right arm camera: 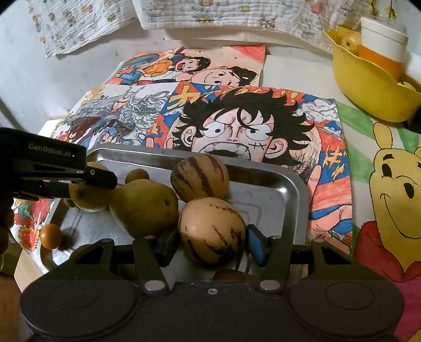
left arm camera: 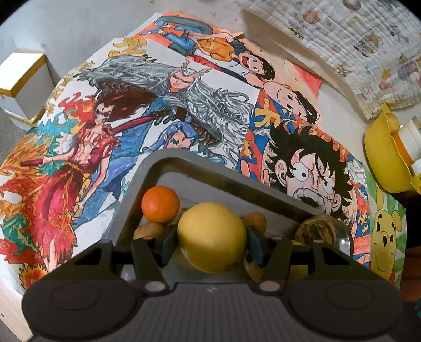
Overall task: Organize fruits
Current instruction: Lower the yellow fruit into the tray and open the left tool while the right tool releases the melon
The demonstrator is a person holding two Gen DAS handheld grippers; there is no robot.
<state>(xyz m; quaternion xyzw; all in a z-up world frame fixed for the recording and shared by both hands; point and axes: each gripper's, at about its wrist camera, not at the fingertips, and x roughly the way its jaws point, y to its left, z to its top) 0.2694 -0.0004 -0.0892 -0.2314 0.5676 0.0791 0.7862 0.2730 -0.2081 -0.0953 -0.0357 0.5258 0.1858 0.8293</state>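
Note:
A metal tray (left arm camera: 147, 184) lies on coloured drawings and holds several fruits. My left gripper (left arm camera: 210, 242) is shut on a large yellow fruit (left arm camera: 211, 236), a pad against each side. Behind it are an orange (left arm camera: 160, 204), small brown fruits (left arm camera: 148, 230) and a striped melon (left arm camera: 315, 229). My right gripper (right arm camera: 210, 244) is shut on a tan striped melon (right arm camera: 211, 234) over the tray (right arm camera: 289, 189). A second striped melon (right arm camera: 200, 177) and an olive-yellow fruit (right arm camera: 147, 207) sit just behind. The left gripper (right arm camera: 105, 181) reaches in from the left beside the olive-yellow fruit.
A yellow bowl (right arm camera: 373, 86) at the far right holds a white and orange cup (right arm camera: 381, 42) and a small fruit (right arm camera: 350, 42). A white box with gold trim (left arm camera: 23, 84) stands at the far left. Quilted cloth (right arm camera: 210, 13) lies along the back. Cartoon drawings (right arm camera: 250, 126) cover the table.

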